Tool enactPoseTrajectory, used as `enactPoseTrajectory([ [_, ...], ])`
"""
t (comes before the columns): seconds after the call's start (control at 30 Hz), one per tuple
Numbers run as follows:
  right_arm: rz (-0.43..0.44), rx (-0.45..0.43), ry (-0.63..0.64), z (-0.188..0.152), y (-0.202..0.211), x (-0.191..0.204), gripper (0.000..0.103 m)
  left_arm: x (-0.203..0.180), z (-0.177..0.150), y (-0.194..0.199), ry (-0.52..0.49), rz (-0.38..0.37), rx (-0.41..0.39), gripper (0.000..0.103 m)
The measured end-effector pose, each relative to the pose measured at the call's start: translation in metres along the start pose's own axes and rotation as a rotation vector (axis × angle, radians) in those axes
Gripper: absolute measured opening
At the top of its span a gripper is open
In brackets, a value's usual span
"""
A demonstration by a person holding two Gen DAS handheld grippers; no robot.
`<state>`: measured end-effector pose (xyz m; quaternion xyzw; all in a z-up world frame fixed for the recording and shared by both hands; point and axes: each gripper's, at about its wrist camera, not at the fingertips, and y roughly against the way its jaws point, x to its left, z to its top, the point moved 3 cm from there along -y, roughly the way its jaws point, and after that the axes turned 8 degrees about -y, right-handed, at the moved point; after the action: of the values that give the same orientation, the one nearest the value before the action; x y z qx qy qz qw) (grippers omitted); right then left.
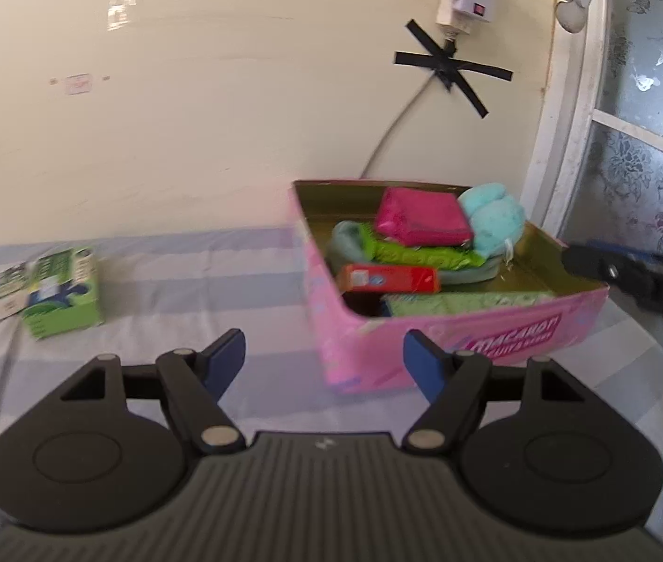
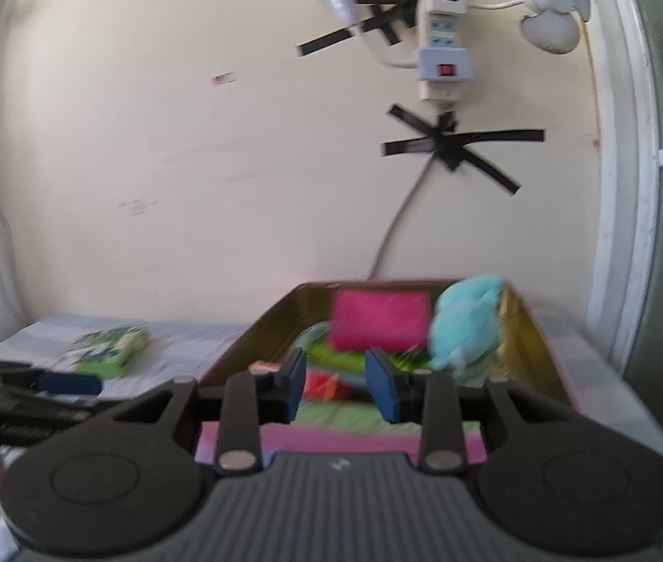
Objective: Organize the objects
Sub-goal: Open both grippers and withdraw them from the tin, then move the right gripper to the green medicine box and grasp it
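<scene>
A pink tin box (image 1: 472, 342) stands on the striped cloth. It holds a magenta pouch (image 1: 420, 218), a teal plush (image 1: 490, 215), a red carton (image 1: 387, 278) and green packets (image 1: 416, 255). A green carton (image 1: 46, 295) lies alone on the cloth to the left. My left gripper (image 1: 324, 359) is open and empty, just short of the box's near left corner. My right gripper (image 2: 337, 388) hovers over the near edge of the pink tin box (image 2: 256, 332), its jaws a narrow gap apart with nothing between them. The magenta pouch (image 2: 380, 321) and teal plush (image 2: 467, 323) lie beyond it.
The wall rises right behind the box, with a power strip (image 2: 441, 47), a cable taped down with black tape (image 1: 448, 70) and a small white fan (image 2: 551, 14). A white window frame (image 1: 565, 140) stands to the right. The striped cloth (image 1: 167, 281) stretches left towards the green carton (image 2: 111, 349).
</scene>
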<state>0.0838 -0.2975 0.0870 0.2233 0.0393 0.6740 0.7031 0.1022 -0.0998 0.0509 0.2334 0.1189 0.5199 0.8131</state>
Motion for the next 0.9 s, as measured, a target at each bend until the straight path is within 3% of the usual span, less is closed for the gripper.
enactPoseTrajectory([
  [0.47,0.078,0.115,-0.058,-0.061,-0.003,0.063,0.030,0.054,-0.043,0.027,0.061,0.103,0.027,0.077],
  [0.57,0.083,0.127,-0.072,-0.070,-0.002,0.070,0.030,0.061,-0.051,0.028,0.068,0.119,0.032,0.081],
  [0.9,0.073,0.157,-0.092,-0.081,0.001,0.078,0.031,0.072,-0.074,0.026,0.069,0.122,0.053,0.081],
])
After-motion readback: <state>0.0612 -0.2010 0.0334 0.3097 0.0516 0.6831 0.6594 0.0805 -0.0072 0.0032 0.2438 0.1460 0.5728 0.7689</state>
